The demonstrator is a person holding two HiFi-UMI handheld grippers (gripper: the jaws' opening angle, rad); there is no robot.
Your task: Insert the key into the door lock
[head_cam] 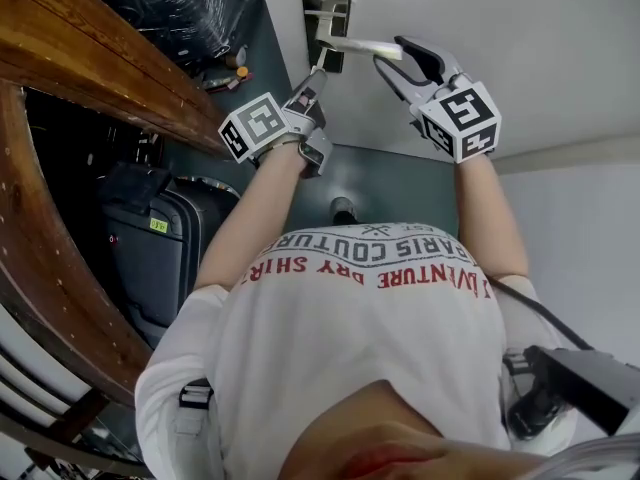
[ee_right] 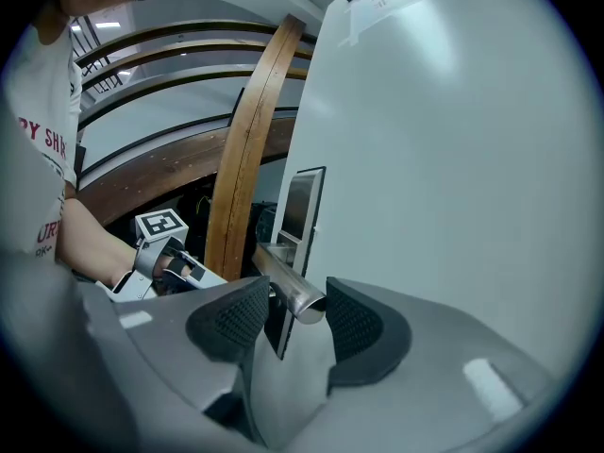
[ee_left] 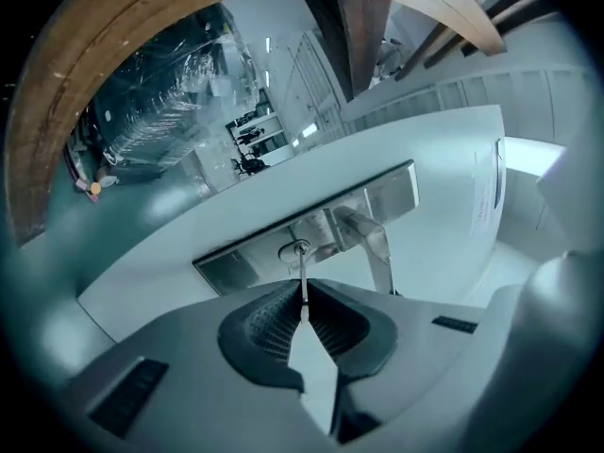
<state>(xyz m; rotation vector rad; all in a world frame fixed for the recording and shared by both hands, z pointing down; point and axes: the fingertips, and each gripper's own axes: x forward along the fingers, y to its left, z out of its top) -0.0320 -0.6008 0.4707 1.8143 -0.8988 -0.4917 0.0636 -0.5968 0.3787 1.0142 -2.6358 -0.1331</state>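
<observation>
A thin metal key (ee_left: pixel 302 279) sits upright between the pads of my left gripper (ee_left: pixel 302 298), which is shut on it. Its tip is at the round lock cylinder (ee_left: pixel 295 250) in the steel lock plate (ee_left: pixel 245 253) on the white door (head_cam: pixel 500 28). The head view shows the left gripper (head_cam: pixel 316 70) just below that plate (head_cam: pixel 325 3). The steel lever handle (ee_right: pixel 288 286) juts from the plate, its free end between the pads of my open right gripper (ee_right: pixel 297 314). In the head view the right gripper (head_cam: pixel 398 60) straddles the handle (head_cam: pixel 365 48).
A curved brown wooden beam (head_cam: pixel 80 48) runs along the left, close to my left arm. A black suitcase (head_cam: pixel 150 238) stands on the floor below it. Black wrapped bundles (head_cam: pixel 190 3) lie farther back. The person's white T-shirt (head_cam: pixel 370 308) fills the lower head view.
</observation>
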